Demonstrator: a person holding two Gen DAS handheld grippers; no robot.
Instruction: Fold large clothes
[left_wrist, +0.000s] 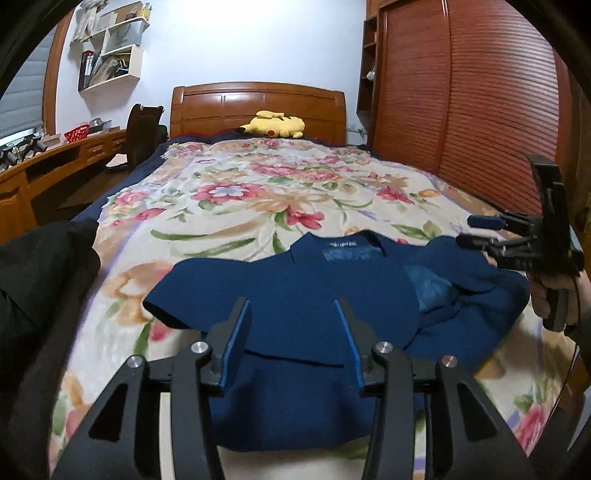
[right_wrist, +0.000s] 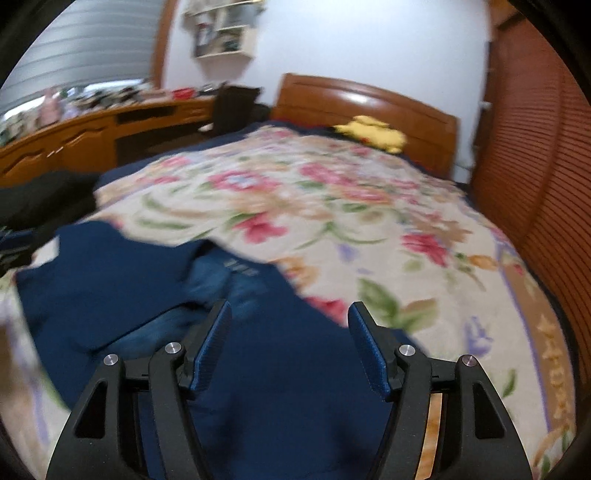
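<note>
Left gripper (left_wrist: 291, 314): nearest in the left wrist view, jaws spread with nothing between them, poised over the near part of the garment.
Right gripper (right_wrist: 290, 317): nearest in the right wrist view, jaws spread wide and holding nothing, blue cloth under them; that view is blurred. In the left wrist view it shows at the far right edge, held in a hand (left_wrist: 550, 295).
Blue garment (left_wrist: 314, 295): lies flat on the floral blanket at the near end of the bed, collar and label toward the headboard, one sleeve spread to the left, the right side rumpled with lighter lining showing.
Garment edges: the hem lies close to the near edge of the bed; the left sleeve tip stops short of the blanket's left border.
Black cloth (left_wrist: 40, 280): heaped at the left side of the bed, apart from the blue garment.
Floral blanket (left_wrist: 280, 192): bare and flat from the collar up to the headboard.
Plush toy (left_wrist: 275, 123): yellow, lying at the head of the bed.
Headboard (left_wrist: 258, 107): wooden, at the far end.
Desk (left_wrist: 62, 158): along the left wall, beyond a strip of floor.
Wardrobe (left_wrist: 480, 110): slatted doors, close along the bed's right edge.
</note>
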